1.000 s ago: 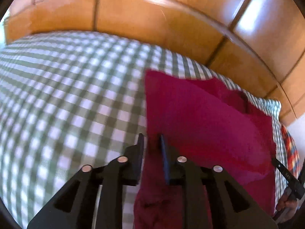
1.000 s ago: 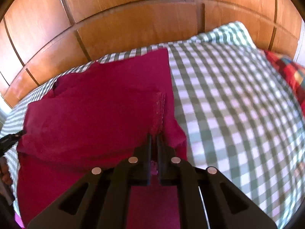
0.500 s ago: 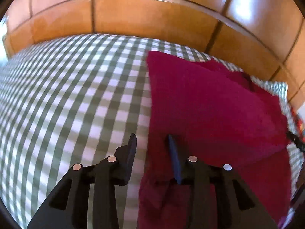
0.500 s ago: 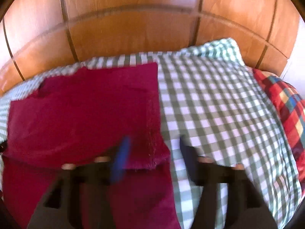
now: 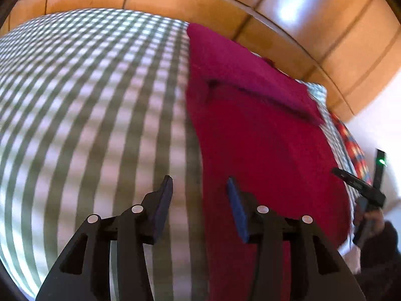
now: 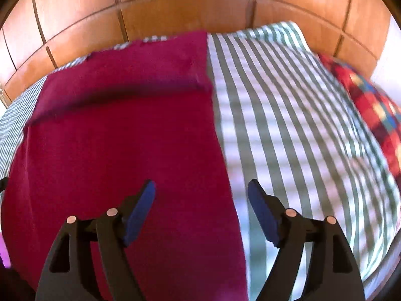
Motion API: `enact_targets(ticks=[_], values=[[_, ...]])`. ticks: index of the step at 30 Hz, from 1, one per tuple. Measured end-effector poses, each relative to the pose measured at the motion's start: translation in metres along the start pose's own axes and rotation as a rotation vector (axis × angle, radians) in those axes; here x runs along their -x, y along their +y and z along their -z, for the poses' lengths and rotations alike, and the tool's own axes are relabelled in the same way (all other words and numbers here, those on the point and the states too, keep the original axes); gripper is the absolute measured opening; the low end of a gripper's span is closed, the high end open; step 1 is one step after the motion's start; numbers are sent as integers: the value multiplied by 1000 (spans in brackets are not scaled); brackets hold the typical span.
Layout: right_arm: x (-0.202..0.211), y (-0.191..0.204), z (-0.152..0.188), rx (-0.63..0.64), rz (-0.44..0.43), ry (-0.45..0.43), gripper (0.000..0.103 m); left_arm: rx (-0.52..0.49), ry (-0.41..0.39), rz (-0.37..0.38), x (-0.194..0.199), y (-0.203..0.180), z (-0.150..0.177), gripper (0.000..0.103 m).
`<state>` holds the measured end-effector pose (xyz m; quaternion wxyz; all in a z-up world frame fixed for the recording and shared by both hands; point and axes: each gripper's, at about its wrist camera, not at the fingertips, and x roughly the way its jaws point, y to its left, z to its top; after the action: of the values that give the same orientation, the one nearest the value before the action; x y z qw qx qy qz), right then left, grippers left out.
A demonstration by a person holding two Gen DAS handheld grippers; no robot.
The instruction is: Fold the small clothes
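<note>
A magenta garment [image 5: 263, 135] lies flat on the green-and-white checked bedcover [image 5: 87, 95], with its far part folded back over itself. My left gripper [image 5: 199, 188] is open and empty, hanging over the garment's left edge. In the right wrist view the same garment [image 6: 120, 138] fills the left half, and my right gripper [image 6: 201, 190] is open and empty over its right edge. The right gripper also shows at the right of the left wrist view [image 5: 361, 188].
A wooden panelled headboard [image 6: 188, 7] runs along the far side of the bed. A red plaid cloth [image 6: 371, 105] lies at the right edge of the bedcover [image 6: 300, 125]. A white wall [image 5: 376, 115] stands to the right.
Both grippers were shut on the garment's edges a second ago. They have let go, opened wide and pulled back toward me; the folded part now lies on the garment.
</note>
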<state>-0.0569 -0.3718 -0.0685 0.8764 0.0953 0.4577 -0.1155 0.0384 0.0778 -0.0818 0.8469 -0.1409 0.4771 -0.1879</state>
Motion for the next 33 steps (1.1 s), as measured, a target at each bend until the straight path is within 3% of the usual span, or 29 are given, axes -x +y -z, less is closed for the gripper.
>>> enact_targets(ticks=[5,8,10,12,13,15,21,27,29,33], values=[[26,-28,47,-63,-119,63,75,6,48,106,17,-8,41,44],[42,-32,73,-47,-148,106,64,-25,94,141,22,-16,60,44],[51,-32,89,-29,-166,143,50,-40,133,159,22,-20,71,44],[56,-31,102,-7,-182,167,35,-50,160,165,20,-21,81,31],[57,-31,106,-8,-187,169,27,-49,181,165,16,-21,84,17],[60,-29,109,-16,-198,164,17,-31,179,182,16,-20,86,10],[90,-11,69,-6,-286,44,13,-43,71,307,41,-31,55,8],[97,-12,6,-48,-361,-80,13,15,-55,422,48,-35,-7,8],[86,-13,-18,-62,-345,-102,13,24,-75,427,41,-35,-27,8],[52,-13,-62,-98,-315,-87,13,75,-95,345,15,-31,-80,8]])
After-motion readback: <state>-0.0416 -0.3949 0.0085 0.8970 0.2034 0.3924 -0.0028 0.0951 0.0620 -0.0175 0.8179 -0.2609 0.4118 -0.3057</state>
